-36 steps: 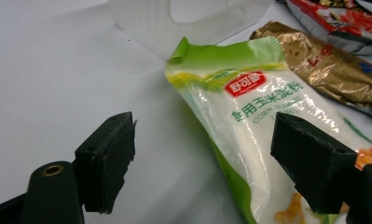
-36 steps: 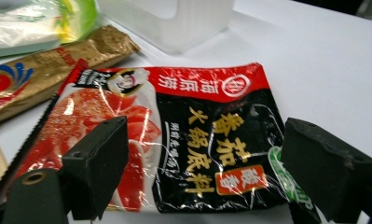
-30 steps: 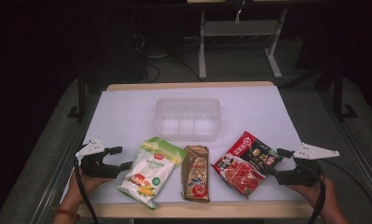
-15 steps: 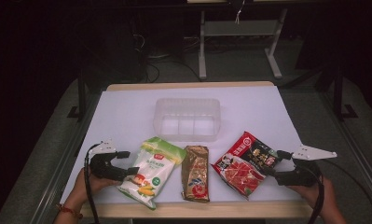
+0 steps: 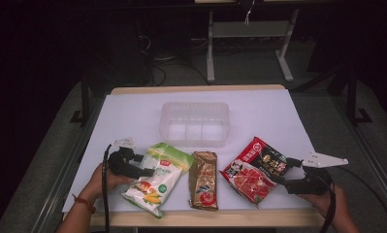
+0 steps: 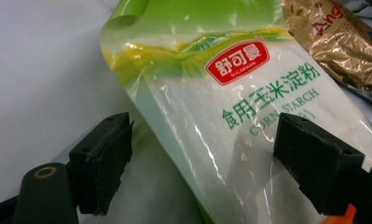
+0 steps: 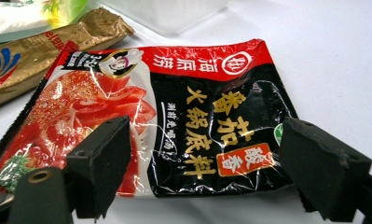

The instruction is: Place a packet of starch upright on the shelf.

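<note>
Three packets lie along the table's near edge. On the left is a green and white corn starch bag (image 5: 156, 176) (image 6: 221, 107). My left gripper (image 5: 145, 165) (image 6: 202, 172) is open at that bag's left edge, with one jaw over the bag and the other over bare table. A gold packet (image 5: 204, 179) (image 6: 342, 42) (image 7: 39, 44) lies in the middle. On the right is a red and black soup base packet (image 5: 255, 168) (image 7: 174, 112). My right gripper (image 5: 283, 171) (image 7: 197, 172) stands open just over that packet's right edge.
A clear plastic container (image 5: 195, 123) (image 7: 169, 11) with compartments sits empty behind the packets at mid-table. The white table top (image 5: 259, 109) stretches beyond it. Metal table legs and cables stand on the dark floor past the far edge.
My left gripper has moved right, from bare table up to the corn starch bag's left edge. The right gripper has barely shifted.
</note>
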`<state>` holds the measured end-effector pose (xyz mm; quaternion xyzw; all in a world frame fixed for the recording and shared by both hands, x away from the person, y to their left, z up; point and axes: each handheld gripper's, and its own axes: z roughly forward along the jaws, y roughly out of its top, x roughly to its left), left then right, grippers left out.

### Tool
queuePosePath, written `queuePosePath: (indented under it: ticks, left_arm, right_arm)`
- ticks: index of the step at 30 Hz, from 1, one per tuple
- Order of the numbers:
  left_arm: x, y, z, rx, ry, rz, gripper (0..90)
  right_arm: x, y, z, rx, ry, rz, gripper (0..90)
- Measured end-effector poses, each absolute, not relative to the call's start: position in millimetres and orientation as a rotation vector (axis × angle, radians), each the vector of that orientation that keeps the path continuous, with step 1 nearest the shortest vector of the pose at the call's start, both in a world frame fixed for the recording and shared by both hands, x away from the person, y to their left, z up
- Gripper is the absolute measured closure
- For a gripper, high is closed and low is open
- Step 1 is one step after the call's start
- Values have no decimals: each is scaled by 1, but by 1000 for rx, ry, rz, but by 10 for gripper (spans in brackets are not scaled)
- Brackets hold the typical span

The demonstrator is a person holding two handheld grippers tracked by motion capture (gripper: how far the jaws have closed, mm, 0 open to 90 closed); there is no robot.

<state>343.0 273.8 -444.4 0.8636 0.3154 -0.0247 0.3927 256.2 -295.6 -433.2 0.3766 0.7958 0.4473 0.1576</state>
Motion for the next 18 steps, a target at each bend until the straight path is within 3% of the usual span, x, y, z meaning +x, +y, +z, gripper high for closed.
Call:
queuePosePath:
  ticks: [10, 11, 18]
  left_arm:
    - [360, 247, -439, 2276, 745, -210, 237]
    - [360, 248, -439, 2268, 750, -217, 236]
    - [356, 241, -439, 2275, 765, -194, 199]
  right_arm:
    - [257, -293, -432, 1061, 2290, 1287, 188]
    - [257, -292, -432, 1059, 2296, 1288, 223]
    - [255, -295, -431, 1062, 2280, 1295, 215]
